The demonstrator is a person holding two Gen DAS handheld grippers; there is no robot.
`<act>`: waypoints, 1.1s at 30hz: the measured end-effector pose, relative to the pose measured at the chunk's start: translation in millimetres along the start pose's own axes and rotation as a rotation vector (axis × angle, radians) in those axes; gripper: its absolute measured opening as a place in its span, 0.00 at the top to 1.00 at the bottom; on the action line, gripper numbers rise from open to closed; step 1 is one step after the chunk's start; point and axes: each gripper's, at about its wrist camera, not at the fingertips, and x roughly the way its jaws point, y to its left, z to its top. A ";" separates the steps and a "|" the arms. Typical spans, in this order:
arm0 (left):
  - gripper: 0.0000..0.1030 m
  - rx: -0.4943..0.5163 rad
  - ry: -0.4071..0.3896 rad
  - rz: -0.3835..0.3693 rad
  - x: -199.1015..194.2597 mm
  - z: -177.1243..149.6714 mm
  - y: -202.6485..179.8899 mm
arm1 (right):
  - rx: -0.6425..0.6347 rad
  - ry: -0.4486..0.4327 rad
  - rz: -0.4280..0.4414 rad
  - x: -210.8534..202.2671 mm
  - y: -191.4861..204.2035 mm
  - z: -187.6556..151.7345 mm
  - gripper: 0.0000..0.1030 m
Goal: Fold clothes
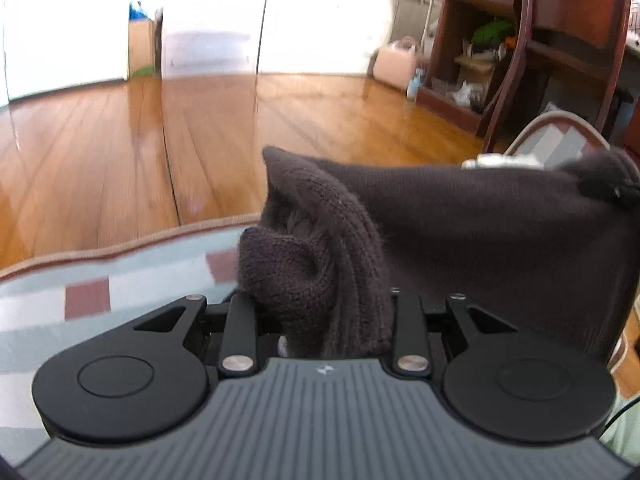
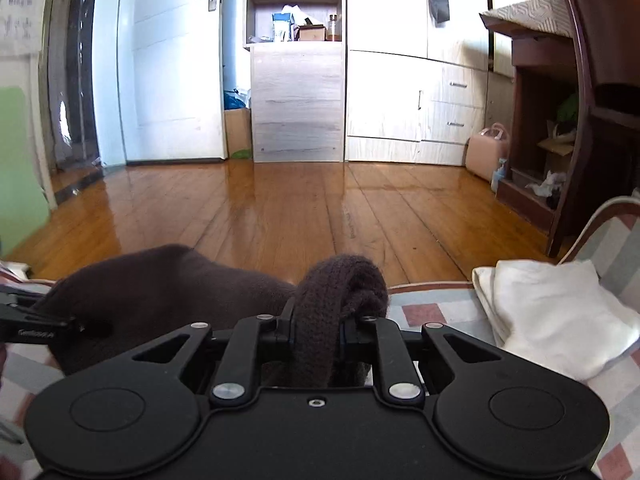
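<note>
Viewing from the left wrist, the left claw [image 1: 320,312] is clamped on a bunched, ribbed edge of the dark knit garment [image 1: 480,220]. The fabric runs taut from this grip to the right, where the other claw bites a second bunch. The span hangs in the air above the checked bed cover [image 1: 120,280], near the bed's front edge; the wooden floor [image 1: 120,152] lies beyond.

From the right wrist, the right claw [image 2: 316,332] is closed on a rolled wad of the same garment, and the cloth stretches left to the other claw's tip. A folded white cloth [image 2: 552,312] lies on the bed cover toward the right edge.

Judgement on progress: the garment is held aloft by two points, not laid flat, and no finished fold shows. This fits either spreading it out before folding or carrying one edge across mid-fold. The white cloth already lies folded.
</note>
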 end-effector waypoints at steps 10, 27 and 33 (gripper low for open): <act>0.72 0.078 -0.088 -0.056 -22.9 43.2 -89.0 | -0.036 -0.111 -0.012 -91.0 -60.0 23.3 0.81; 0.72 0.297 -0.033 -0.205 125.5 135.0 -276.5 | -0.106 -0.047 -0.258 -27.8 -247.1 120.4 0.81; 0.72 0.184 -0.143 -0.302 167.9 147.1 -313.5 | -0.056 -0.096 -0.388 27.6 -321.1 151.1 0.81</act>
